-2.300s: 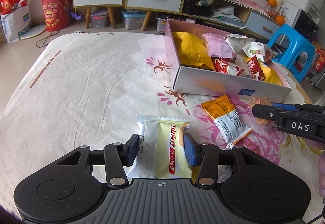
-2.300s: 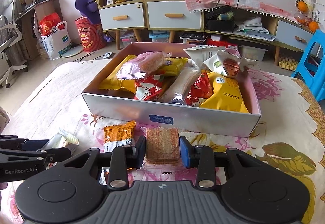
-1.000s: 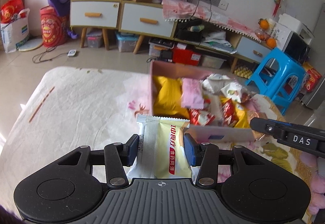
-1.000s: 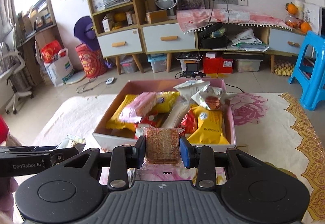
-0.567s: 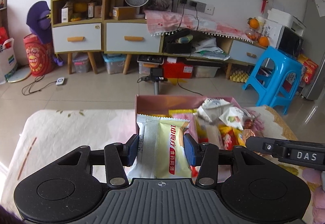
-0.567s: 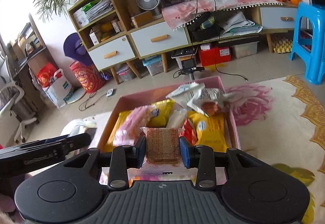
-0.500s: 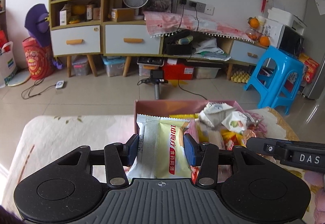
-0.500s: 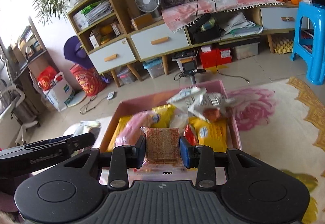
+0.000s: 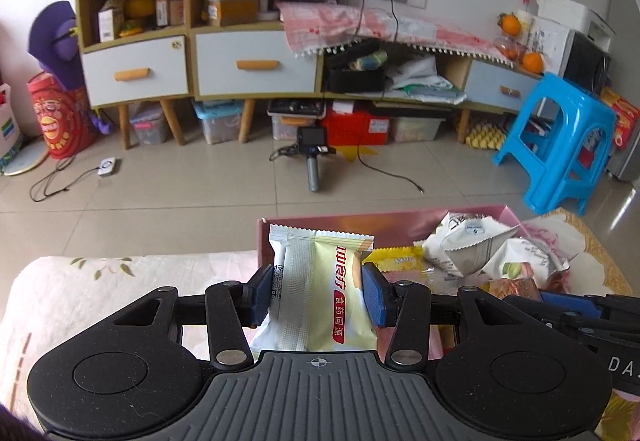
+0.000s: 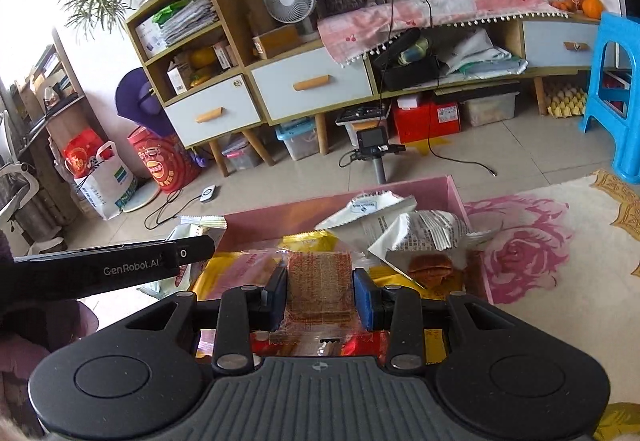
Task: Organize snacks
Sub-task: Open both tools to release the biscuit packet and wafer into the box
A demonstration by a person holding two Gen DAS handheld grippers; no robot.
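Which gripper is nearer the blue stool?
Right. The right gripper is on the side of the pink box toward the blue stool; the left gripper is farther left.

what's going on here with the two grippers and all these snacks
A person is sorting snacks into a pink box that sits on a flowered cloth. The left gripper is shut on a silver and green snack packet, held over the box's left end. The right gripper is shut on a clear-wrapped brown biscuit above the packets already piled inside. Neither has been let go yet.
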